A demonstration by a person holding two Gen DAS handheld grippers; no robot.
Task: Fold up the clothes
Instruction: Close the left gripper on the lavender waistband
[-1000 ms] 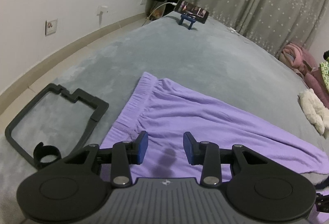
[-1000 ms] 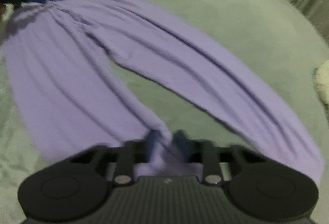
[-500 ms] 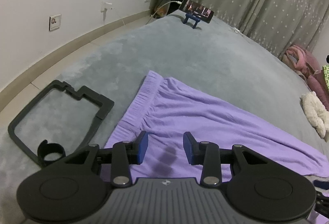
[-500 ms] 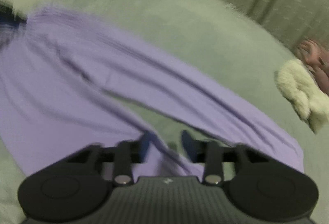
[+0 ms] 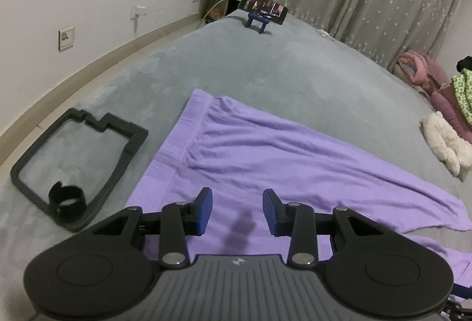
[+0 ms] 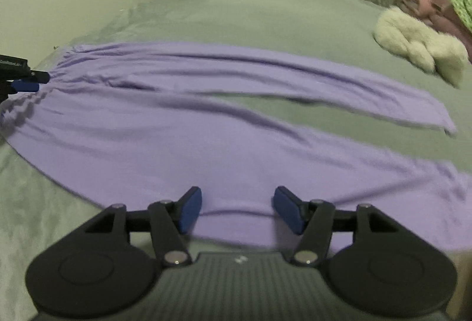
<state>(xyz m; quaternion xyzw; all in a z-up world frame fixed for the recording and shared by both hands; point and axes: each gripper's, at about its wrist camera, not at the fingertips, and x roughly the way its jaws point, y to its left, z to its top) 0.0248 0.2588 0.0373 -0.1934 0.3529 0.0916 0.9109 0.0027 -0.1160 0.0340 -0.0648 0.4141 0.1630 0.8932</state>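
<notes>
Purple trousers [image 5: 265, 155] lie spread flat on the grey bed [image 5: 265, 70], waistband to the left, two legs running right. My left gripper [image 5: 237, 210] hovers open over the waist end, nothing between its blue pads. In the right wrist view the same trousers [image 6: 183, 138] fill the middle, both legs apart with bed showing between them. My right gripper [image 6: 237, 209] is open wide just above the near leg's edge, holding nothing. The left gripper's fingertip [image 6: 25, 85] shows at the far left edge by the waistband.
A black plastic frame with a ring [image 5: 73, 164] lies left of the waistband. A phone on a blue stand [image 5: 262, 9] sits at the bed's far end. A white fluffy item [image 5: 442, 144] and pink and green clothes [image 5: 436, 79] lie at the right. Wall and curtain behind.
My right gripper has opened, letting go of the leg end it was shut on, and swung its view across the trousers. The left gripper has drawn back slightly, still open.
</notes>
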